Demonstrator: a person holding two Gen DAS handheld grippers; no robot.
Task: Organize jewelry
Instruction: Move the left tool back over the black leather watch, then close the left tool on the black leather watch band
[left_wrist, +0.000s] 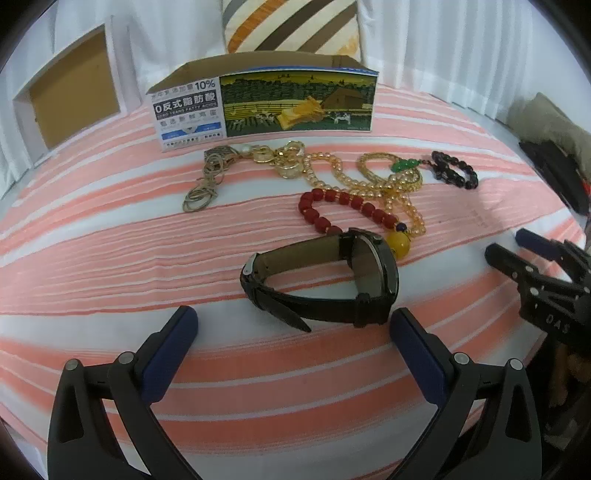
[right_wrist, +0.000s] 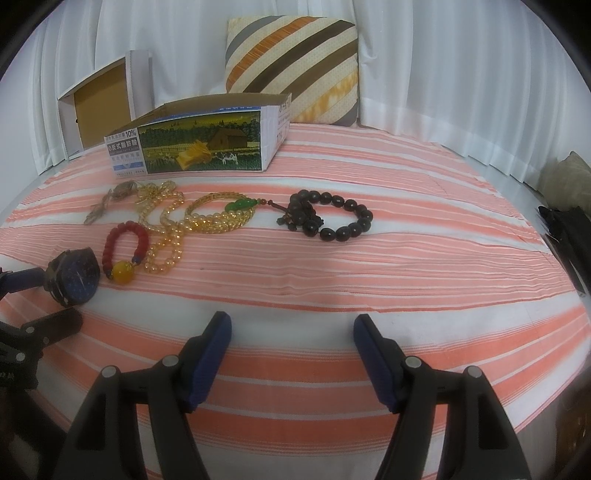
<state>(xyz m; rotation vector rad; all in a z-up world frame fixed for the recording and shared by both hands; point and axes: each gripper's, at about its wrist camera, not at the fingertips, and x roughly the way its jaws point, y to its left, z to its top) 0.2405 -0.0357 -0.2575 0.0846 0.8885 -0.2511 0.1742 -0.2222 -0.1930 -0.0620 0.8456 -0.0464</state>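
Jewelry lies spread across a pink-and-white striped cloth (right_wrist: 406, 258), with both handheld grippers poised at the near edge. At far left an open white carton (right_wrist: 99, 107) stands against white curtains; just right of it sits a shallow printed box (right_wrist: 199, 144) bearing a farm scene, and behind that a striped cushion (right_wrist: 291, 66). In front of the box, from the left: a tangle of dull metal rings (left_wrist: 207, 181), gilt key-ring pieces (left_wrist: 288, 162), a long strand of amber-gold beads (right_wrist: 170, 229), and a gold bangle stack with a green charm (right_wrist: 221, 214). Nearer lies a red bead bracelet (right_wrist: 125, 240) ending in a yellow ball. Well apart to the right rests a dark wooden bead bracelet (right_wrist: 332, 218). A black wristwatch (left_wrist: 325, 284) lies on its side nearest the camera, just beyond the left gripper (left_wrist: 291, 332), whose blue-padded jaws stand spread wide and grasp nothing, the watch strap lying just ahead of the gap between them. The right gripper (right_wrist: 291, 332) hovers over bare cloth, released and empty, near the dark beads but not touching.
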